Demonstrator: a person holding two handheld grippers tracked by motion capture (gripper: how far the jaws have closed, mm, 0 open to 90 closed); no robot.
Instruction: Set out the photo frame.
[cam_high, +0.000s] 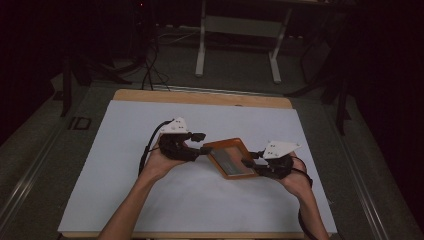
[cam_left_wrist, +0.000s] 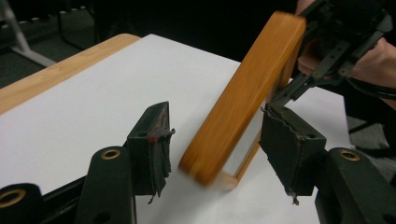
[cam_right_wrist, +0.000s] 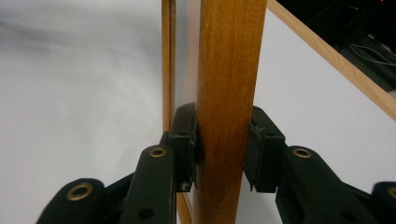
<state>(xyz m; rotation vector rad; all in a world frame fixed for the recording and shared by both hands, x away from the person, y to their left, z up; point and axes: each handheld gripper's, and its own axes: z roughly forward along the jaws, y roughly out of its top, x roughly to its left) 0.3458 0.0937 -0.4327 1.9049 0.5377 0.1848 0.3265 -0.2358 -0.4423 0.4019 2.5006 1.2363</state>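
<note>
A wooden picture frame (cam_high: 230, 157) with a grey pane is held tilted just above the white sheet. My right gripper (cam_high: 252, 159) is shut on its right side; in the right gripper view both pads (cam_right_wrist: 184, 135) press on the frame's wooden edge (cam_right_wrist: 229, 70). My left gripper (cam_high: 202, 142) sits at the frame's left end. In the left gripper view its jaws stand open on either side of the frame (cam_left_wrist: 243, 88), with a gap at the left pad (cam_left_wrist: 152, 140). The right gripper (cam_left_wrist: 336, 42) and the hand holding it show behind the frame.
A white sheet (cam_high: 150, 200) covers most of the wooden table (cam_high: 200, 96), whose bare edge shows at the far side. Beyond it, on the dark floor, stand the white legs of another desk (cam_high: 201, 45) and some cables (cam_high: 150, 65).
</note>
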